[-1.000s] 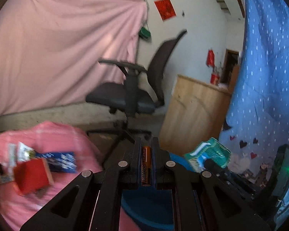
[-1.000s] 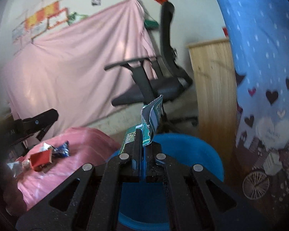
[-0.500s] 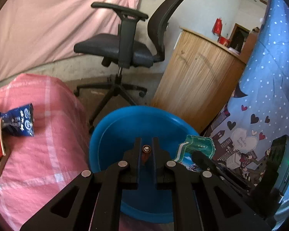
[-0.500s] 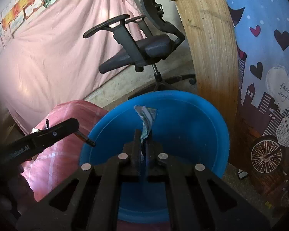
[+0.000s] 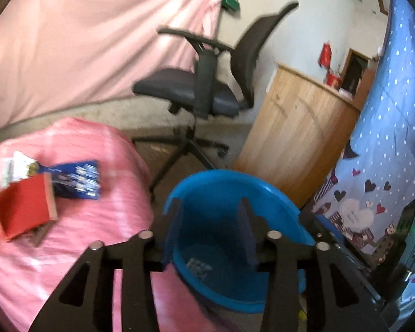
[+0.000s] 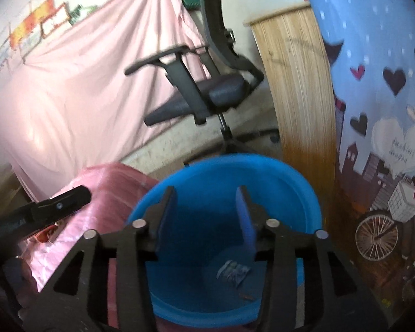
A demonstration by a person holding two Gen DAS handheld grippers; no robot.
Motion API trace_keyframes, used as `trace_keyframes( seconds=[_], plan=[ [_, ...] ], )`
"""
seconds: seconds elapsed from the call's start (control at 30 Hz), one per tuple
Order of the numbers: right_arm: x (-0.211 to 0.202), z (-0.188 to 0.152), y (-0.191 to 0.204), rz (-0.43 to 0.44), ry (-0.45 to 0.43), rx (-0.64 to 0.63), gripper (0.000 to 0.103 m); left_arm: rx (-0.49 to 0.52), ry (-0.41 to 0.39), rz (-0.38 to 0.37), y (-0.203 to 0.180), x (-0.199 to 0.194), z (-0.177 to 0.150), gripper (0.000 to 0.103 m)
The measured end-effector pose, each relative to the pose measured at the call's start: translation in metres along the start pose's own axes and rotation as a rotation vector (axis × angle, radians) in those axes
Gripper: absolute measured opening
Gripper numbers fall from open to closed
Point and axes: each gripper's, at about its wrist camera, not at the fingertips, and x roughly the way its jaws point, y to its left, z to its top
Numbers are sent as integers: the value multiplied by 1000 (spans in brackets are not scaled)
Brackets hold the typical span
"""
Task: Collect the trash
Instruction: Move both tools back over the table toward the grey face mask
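Note:
A blue plastic tub (image 5: 229,182) (image 6: 262,171) stands on the floor beside the pink-covered table (image 5: 91,221). My left gripper (image 5: 210,207) hangs over the tub, its jaws opening with nothing between them. My right gripper (image 6: 206,196) is also above the tub, jaws opening and empty. A crumpled wrapper (image 6: 233,272) (image 5: 199,266) lies on the tub's bottom, with a small battery (image 6: 246,296) near it. On the table lie a red box (image 5: 22,210), a blue snack packet (image 5: 74,179) and a white wrapper (image 5: 18,166).
A black office chair (image 5: 202,94) stands behind the tub, a wooden cabinet (image 5: 298,138) to its right. A blue heart-patterned cloth (image 5: 387,138) hangs at the right, a pink sheet (image 5: 83,41) at the back. The left gripper's finger (image 6: 55,203) shows in the right wrist view.
Both grippers have opened. The battery left the left jaws and the green wrapper left the right jaws; both now lie in the tub. Both views tilted upward since half a second ago.

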Motion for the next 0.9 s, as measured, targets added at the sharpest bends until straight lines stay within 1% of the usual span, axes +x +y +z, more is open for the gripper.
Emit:
trace_keyframes(
  seconds=[0.07,0.1,0.13,0.17,0.2,0.23,0.27,0.37,0.43,0.6,0.8,0.9],
  plan=[
    [-9,1,6,18,-40,-12,83,-8,-61,35,8,-19,-3,50],
    [-14,2,10,30,-67,-21,85,-10,-89,56,12,-29,-4,51],
    [-16,3,13,37,-80,-26,91,-9,-112,75,15,-37,-5,55],
    [-21,4,18,53,-99,-33,96,-10,-139,99,20,-47,-7,62],
    [-26,5,23,73,-120,-39,98,-14,-169,126,25,-56,-8,66],
    [-29,6,27,85,-136,-45,102,-19,-192,148,28,-63,-11,78],
    [-35,7,34,101,-162,-59,103,-28,-222,174,34,-73,-13,86],
    [-47,9,52,135,-213,-100,103,-55,-292,234,49,-97,-19,97],
    [-58,9,66,170,-249,-126,103,-74,-331,276,60,-114,-25,100],
    [-76,5,101,242,-319,-185,103,-89,-389,349,81,-144,-37,100],
    [-84,-3,143,295,-338,-234,103,-90,-447,448,106,-181,-63,100],
    [-86,-9,160,323,-339,-263,103,-105,-460,481,119,-192,-73,100]
  ],
)
